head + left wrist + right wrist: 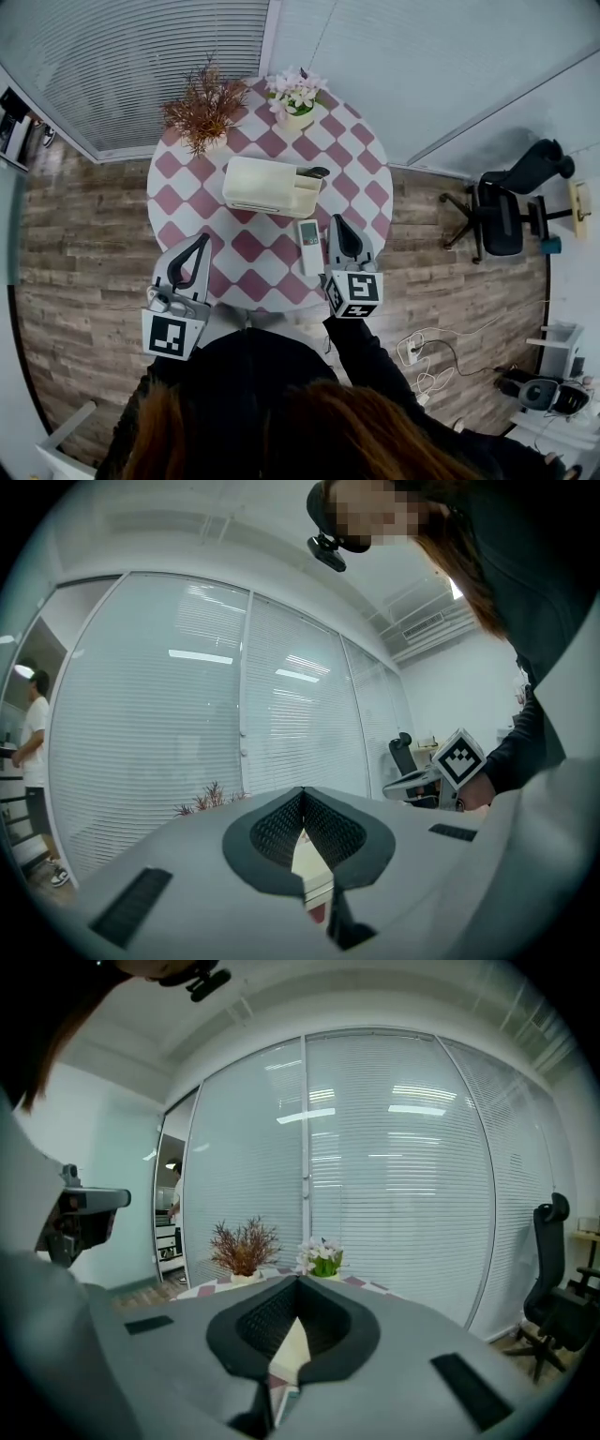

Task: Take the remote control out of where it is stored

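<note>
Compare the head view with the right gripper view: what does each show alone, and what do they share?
Head view only: the remote control lying whole on the checked table, the cream organiser behind it, and a power strip on the floor. Right gripper view only: a close look along the right gripper, jaws shut and empty, and a person in a far doorway. Both: the dried plant, the white flowers and the office chair.
</note>
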The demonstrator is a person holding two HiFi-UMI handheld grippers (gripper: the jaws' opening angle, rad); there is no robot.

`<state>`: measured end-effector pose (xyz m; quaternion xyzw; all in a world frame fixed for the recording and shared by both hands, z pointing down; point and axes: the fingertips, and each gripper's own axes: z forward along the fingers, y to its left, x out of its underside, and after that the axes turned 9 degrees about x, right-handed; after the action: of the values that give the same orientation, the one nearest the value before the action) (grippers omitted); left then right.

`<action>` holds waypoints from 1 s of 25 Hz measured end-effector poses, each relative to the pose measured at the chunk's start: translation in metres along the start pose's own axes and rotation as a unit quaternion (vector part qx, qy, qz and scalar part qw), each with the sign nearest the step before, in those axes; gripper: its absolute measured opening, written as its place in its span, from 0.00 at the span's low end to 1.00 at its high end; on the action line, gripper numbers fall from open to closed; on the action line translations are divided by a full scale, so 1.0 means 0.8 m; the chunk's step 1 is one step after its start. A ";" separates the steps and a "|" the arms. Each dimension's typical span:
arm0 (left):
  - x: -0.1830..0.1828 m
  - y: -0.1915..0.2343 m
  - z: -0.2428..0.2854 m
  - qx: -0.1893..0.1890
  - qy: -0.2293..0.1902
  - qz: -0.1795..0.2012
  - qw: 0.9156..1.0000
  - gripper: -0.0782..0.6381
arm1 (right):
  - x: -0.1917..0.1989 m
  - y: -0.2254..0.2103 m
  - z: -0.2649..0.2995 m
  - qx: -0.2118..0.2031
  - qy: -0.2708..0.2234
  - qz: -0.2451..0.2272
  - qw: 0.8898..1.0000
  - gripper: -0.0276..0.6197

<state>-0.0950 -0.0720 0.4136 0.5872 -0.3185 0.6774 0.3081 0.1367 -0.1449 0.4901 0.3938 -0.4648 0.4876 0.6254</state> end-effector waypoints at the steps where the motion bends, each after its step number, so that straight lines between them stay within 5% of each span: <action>1: 0.000 0.000 0.001 0.001 0.000 0.000 1.000 0.12 | -0.007 0.004 -0.003 -0.004 -0.007 -0.001 1.000 0.06; 15: 0.006 0.002 0.010 0.003 0.002 -0.007 1.000 0.12 | -0.075 0.050 -0.049 -0.050 -0.059 -0.035 0.996 0.06; 25: 0.008 0.004 0.014 0.000 0.001 -0.007 1.000 0.12 | -0.077 0.063 -0.062 -0.067 -0.059 -0.036 0.995 0.07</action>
<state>-0.0919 -0.0823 0.4209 0.5890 -0.3141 0.6756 0.3131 0.0914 -0.1021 0.4199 0.3955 -0.5181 0.4082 0.6392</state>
